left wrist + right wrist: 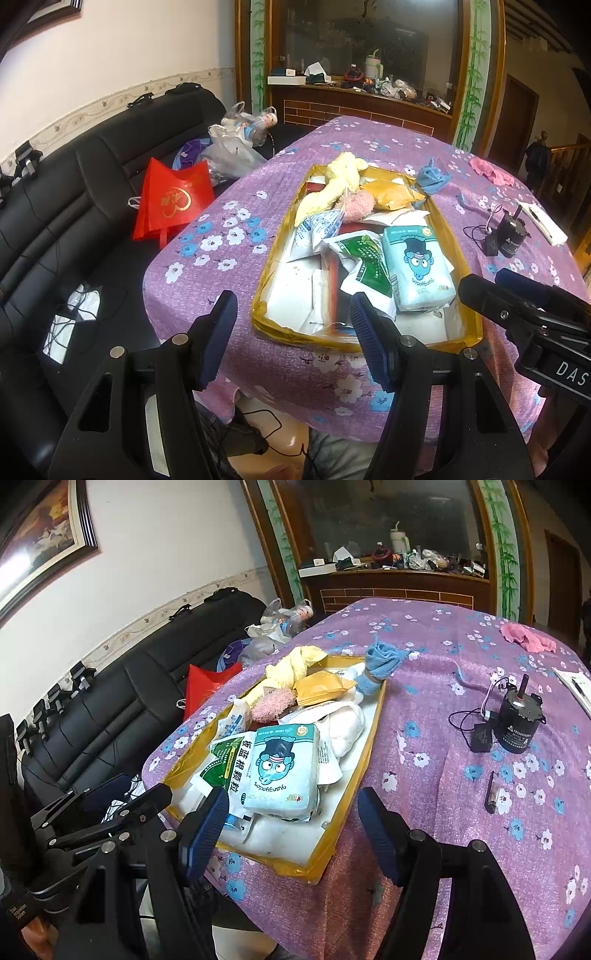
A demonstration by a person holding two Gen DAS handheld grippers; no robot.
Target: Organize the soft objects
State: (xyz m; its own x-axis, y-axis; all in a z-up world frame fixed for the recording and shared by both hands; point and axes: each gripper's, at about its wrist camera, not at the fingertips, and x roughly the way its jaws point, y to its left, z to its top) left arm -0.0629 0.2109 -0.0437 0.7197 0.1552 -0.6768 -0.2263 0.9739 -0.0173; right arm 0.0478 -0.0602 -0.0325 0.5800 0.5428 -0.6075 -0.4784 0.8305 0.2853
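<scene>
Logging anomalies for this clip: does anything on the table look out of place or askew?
Yes. The pink cloth lies crumpled far from the tray, and the blue cloth droops over the tray's far rim. A black motor with loose wires sits among the soft things. Both grippers are open and empty.

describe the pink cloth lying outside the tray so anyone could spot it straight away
On the purple flowered tablecloth, look past the yellow-rimmed tray to the far right corner. The pink cloth lies crumpled there alone, unlike the fuzzy pink bundle inside the tray.
</scene>
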